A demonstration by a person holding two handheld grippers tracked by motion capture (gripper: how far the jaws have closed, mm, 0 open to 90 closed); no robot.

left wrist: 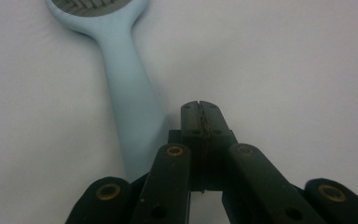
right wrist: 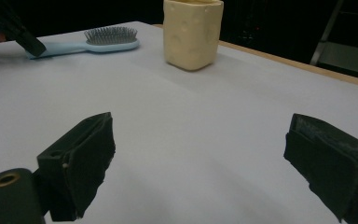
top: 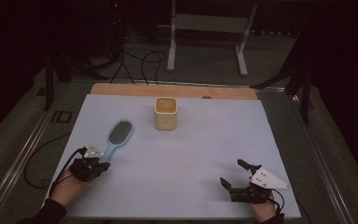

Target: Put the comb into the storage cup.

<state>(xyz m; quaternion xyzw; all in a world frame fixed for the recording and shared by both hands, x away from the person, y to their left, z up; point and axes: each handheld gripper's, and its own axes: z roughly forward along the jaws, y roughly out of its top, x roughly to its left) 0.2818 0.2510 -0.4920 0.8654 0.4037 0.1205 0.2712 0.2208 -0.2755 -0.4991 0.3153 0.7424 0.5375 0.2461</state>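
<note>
Table covered by a pale blue sheet [top: 177, 163], with a strip of bare wood along its far edge. A light blue hairbrush [top: 117, 138] lay flat on the left half, bristles up, head pointing away from the person and handle toward them. A cream, square-sided cup [top: 166, 113] stood upright near the middle of the far side, apart from the brush. The left gripper [left wrist: 200, 108] sat low over the sheet just beside the end of the brush handle; its jaws were pressed together with nothing between them, the handle passing along their left side in the left gripper view. Whether the gripper touched the handle could not be told. The right gripper [top: 235, 173] rested at the near right of the sheet, well apart from both objects, jaws spread wide and empty, aimed toward the cup.
</note>
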